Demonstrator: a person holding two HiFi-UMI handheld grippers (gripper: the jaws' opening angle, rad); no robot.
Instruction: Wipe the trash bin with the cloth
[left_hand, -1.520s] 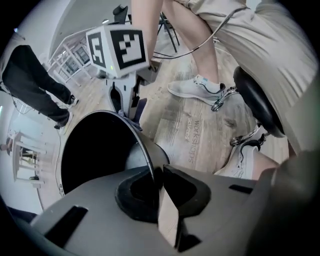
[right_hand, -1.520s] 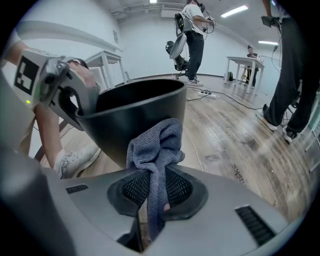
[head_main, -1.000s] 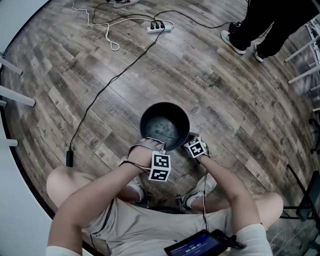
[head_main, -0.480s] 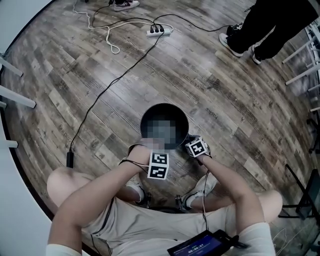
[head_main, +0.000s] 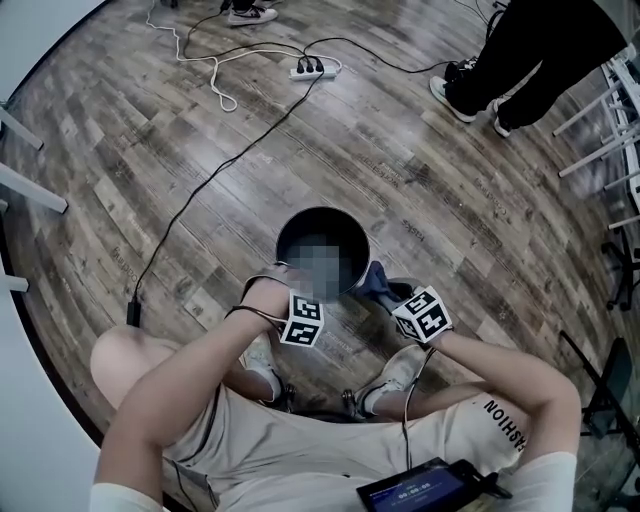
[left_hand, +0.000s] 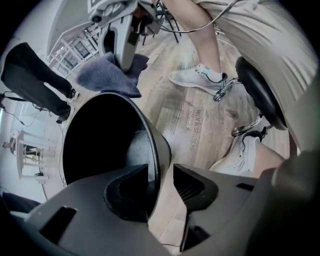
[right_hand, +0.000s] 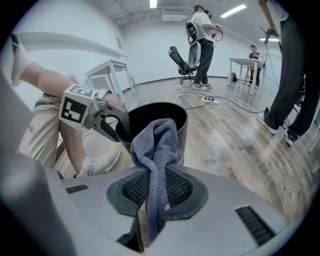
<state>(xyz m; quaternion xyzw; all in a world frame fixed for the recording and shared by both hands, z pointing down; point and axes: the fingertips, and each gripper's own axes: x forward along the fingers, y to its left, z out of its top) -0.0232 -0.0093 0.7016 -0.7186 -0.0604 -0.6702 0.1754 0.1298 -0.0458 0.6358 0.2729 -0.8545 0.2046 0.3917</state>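
**Cloth at the bin's side, left jaws opening at the rim**

The round, dark, smooth-walled trash bin (head_main: 322, 211) stands upright on the wood-grain plank floor (head_main: 450, 190), just beyond the seated person's feet. The left gripper (left_hand: 160, 175) straddles the bin's thin near-left rim, one jaw inside and one outside. Its jaws are opening, and the outer ribbed pad stands clear of the wall. The right gripper (right_hand: 155, 187) is clamped on a soft, nubby blue-grey cloth (right_hand: 157, 140), which bunches up in folds above its mesh-textured pads at the bin's near-right side.
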